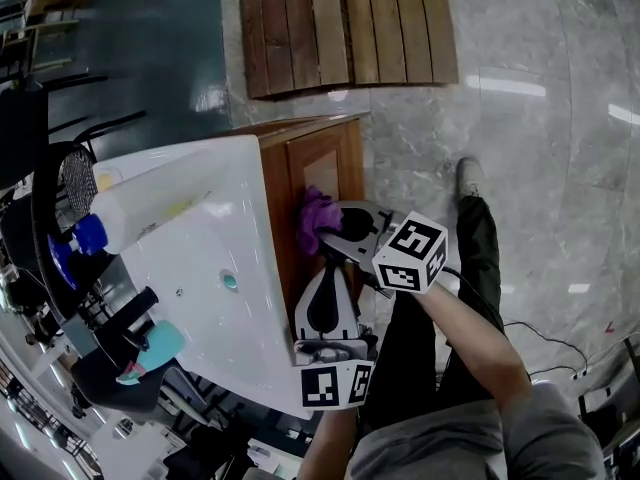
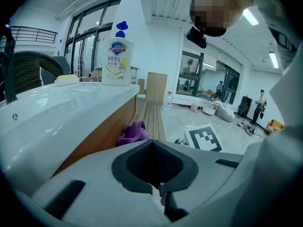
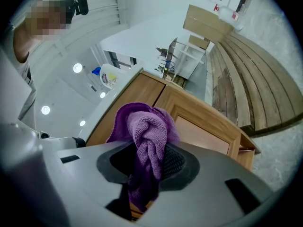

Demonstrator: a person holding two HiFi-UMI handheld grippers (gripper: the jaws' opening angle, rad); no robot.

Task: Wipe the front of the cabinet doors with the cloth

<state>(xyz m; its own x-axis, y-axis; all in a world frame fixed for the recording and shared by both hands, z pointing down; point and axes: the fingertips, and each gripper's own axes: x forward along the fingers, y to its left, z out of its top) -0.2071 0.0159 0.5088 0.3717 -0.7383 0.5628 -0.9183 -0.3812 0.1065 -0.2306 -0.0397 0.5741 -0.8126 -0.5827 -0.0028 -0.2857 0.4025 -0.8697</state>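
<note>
Two grippers sit near the bottom centre of the head view, both pointing at the cabinet front. At the lower one, the left gripper (image 1: 325,273), the fingers are closed against each other and hold nothing; its own view shows only the dark, empty hollow where they meet. Just above it in the frame, the right gripper (image 1: 338,230) has its fingers clamped on the purple cloth (image 1: 316,218). The cloth bulges out past the fingers in a twisted bunch, with a tail hanging down between them. In the head view that bunch lies against the face of the wooden cabinet door (image 1: 322,163), just under the edge of the counter (image 1: 200,298).

The counter is a white moulded top with a basin, filling the left half of the head view. A white pump bottle (image 2: 117,56) with a blue pump stands upright on it. "99.9%" can be read on the label, with a red and blue badge above it whose lettering is too small to make out. A pale yellow bar of soap (image 2: 66,79) lies near the bottle, to its left in the left gripper view.

Beyond the cabinet, the person's shoe (image 1: 468,178) rests on the grey marble floor (image 1: 540,118) at centre right. Farthest off, a slatted wooden platform (image 1: 345,28) spans the top of the frame.
</note>
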